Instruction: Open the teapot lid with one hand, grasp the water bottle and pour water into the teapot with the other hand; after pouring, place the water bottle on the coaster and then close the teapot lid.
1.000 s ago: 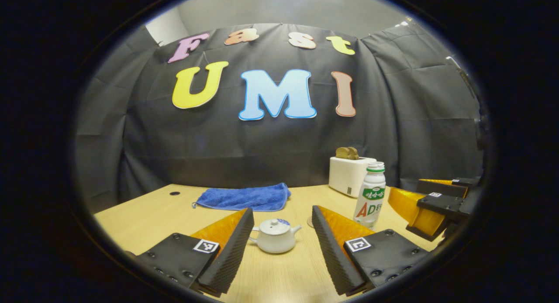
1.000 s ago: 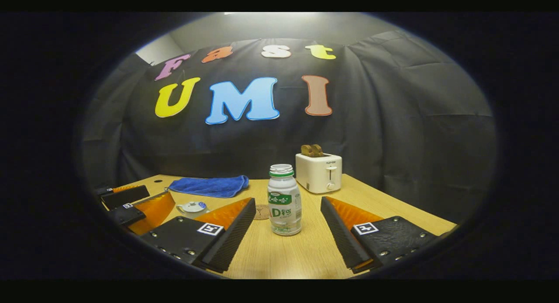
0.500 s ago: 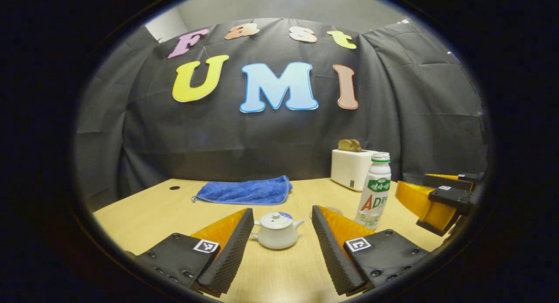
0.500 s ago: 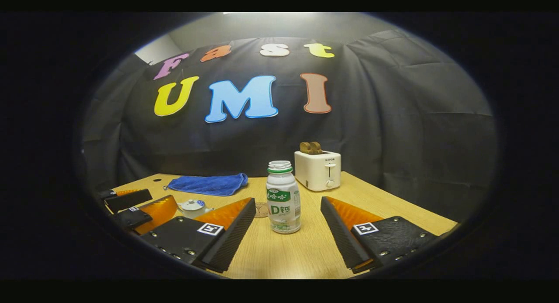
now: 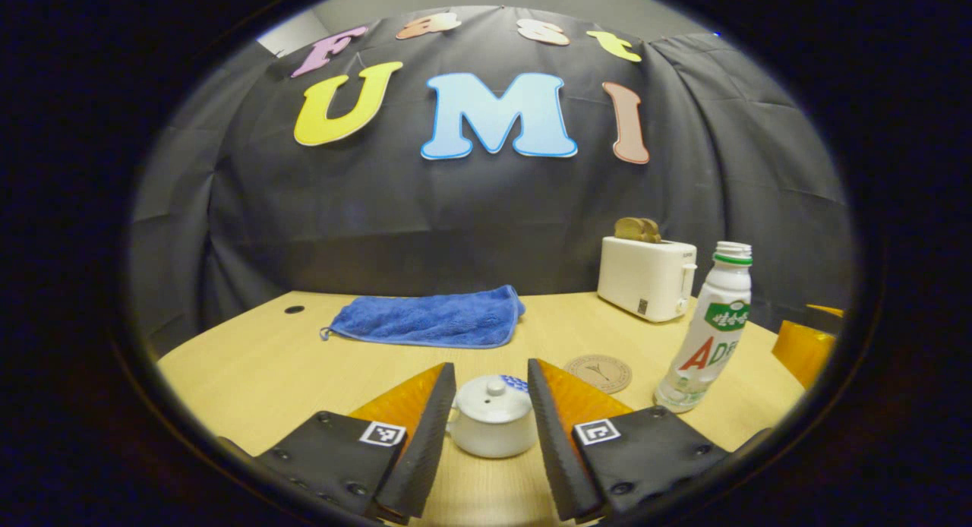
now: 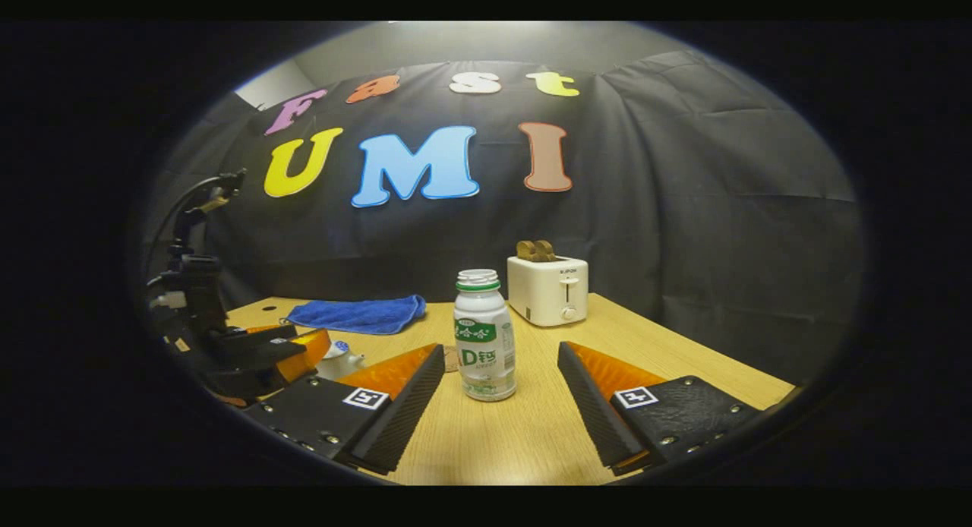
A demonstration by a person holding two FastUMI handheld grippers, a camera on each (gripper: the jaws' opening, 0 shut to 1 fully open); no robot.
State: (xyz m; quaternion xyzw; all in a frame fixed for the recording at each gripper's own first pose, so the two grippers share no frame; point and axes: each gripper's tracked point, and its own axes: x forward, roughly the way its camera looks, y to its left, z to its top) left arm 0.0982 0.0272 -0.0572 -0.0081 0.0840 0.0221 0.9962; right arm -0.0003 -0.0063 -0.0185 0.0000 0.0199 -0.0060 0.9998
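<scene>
Left gripper point(image 5: 490, 405): jaws open, one finger on each side of the teapot point(image 5: 492, 424), close to its body; contact cannot be confirmed. The lid point(image 5: 492, 394) sits on the pot, knob up. The teapot stands on the wooden table point(image 5: 250, 367), near the front edge.

Round coaster point(image 5: 601, 373) lies bare just behind and to the right of the teapot. The water bottle point(image 5: 706, 333) stands upright to the right of the coaster (cap off, mouth open).

Right gripper point(image 6: 501, 394): jaws spread wide, the water bottle point(image 6: 484, 337) upright between and a little beyond the fingertips, touching neither finger. In the right gripper view the left gripper point(image 6: 304, 348) sits at far left over the teapot.

Behind: a blue towel point(image 5: 429, 318) lies flat, and a white toaster point(image 5: 645, 276) with toast in its slots stands at right rear.
</scene>
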